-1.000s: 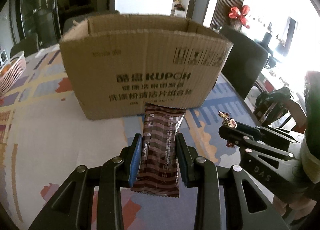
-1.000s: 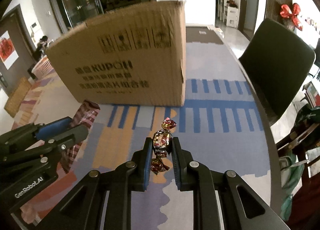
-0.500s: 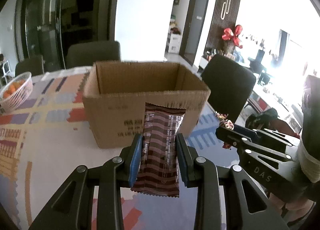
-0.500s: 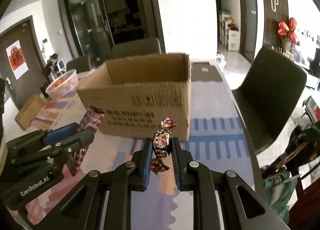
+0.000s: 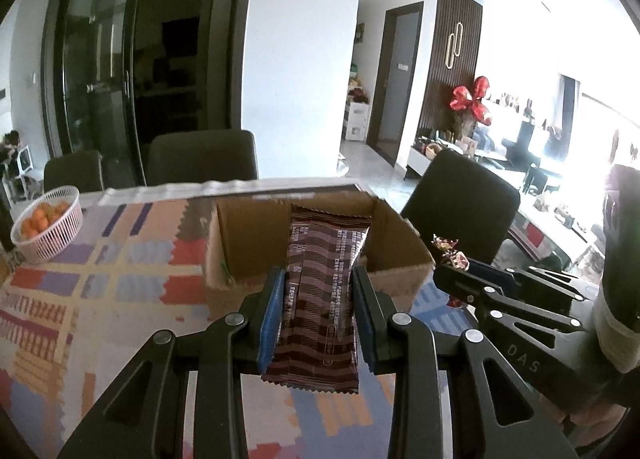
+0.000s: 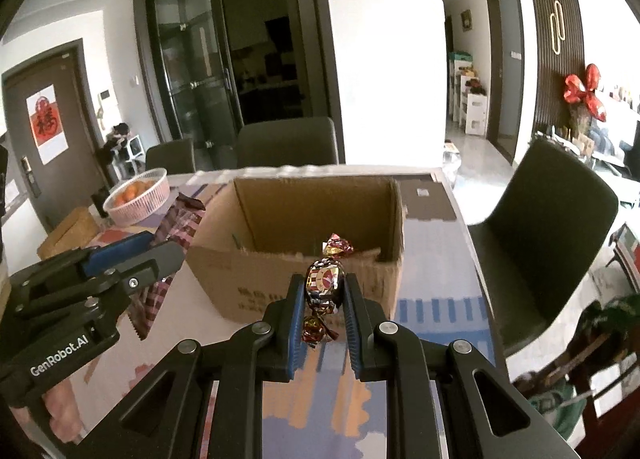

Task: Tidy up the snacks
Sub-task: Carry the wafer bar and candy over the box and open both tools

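The cardboard box (image 5: 316,259) sits open-topped at mid-frame on the patterned tablecloth (image 5: 120,291). A pink basket of oranges (image 5: 46,223) stands at the far left. The left gripper (image 5: 318,311) is clamped on a brown striped snack bar (image 5: 320,299). The right gripper (image 6: 322,299) pinches a foil-wrapped candy (image 6: 323,279). Both snacks hang before the box's near wall. Released here, either would likely fall short of the opening or catch on the rim. A second ago the box filled the upper frame with its printed side showing; both grippers have risen, so its interior now shows.
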Demonstrator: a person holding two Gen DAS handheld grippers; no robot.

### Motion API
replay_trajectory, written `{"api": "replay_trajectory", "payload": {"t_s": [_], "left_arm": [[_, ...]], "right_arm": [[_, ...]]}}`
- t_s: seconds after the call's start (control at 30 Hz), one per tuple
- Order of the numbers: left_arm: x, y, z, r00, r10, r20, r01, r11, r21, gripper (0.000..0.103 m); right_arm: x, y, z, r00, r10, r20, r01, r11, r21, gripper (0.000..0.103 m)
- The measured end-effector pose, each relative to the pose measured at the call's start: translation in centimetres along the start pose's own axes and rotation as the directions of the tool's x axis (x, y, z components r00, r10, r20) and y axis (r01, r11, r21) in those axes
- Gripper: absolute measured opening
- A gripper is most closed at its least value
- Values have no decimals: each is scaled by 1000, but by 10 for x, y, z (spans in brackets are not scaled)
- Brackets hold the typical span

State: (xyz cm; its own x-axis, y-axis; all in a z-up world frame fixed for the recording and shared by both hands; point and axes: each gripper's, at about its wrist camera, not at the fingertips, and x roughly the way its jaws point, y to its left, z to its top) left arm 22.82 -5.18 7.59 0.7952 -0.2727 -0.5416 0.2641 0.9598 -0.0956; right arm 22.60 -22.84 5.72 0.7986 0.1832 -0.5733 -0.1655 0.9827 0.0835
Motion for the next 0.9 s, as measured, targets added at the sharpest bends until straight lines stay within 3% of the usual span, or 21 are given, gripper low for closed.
{"api": "replay_trajectory", "payload": {"t_s": [0.37,0.63,0.9], "left_arm": [[24,20,42,999,29,15,-29,999,30,34],[63,33,58,997,20,-69,-18,1000,19,33],[109,42,51,984,29,-178,-27,1000,14,34]], "right_arm": [[24,5,41,1000,5,-2,-5,1000,-23,20],[54,5,61,998,-17,-60,14,999,-42,20],[84,0,66,992,-34,-120,28,999,-46,20]]}}
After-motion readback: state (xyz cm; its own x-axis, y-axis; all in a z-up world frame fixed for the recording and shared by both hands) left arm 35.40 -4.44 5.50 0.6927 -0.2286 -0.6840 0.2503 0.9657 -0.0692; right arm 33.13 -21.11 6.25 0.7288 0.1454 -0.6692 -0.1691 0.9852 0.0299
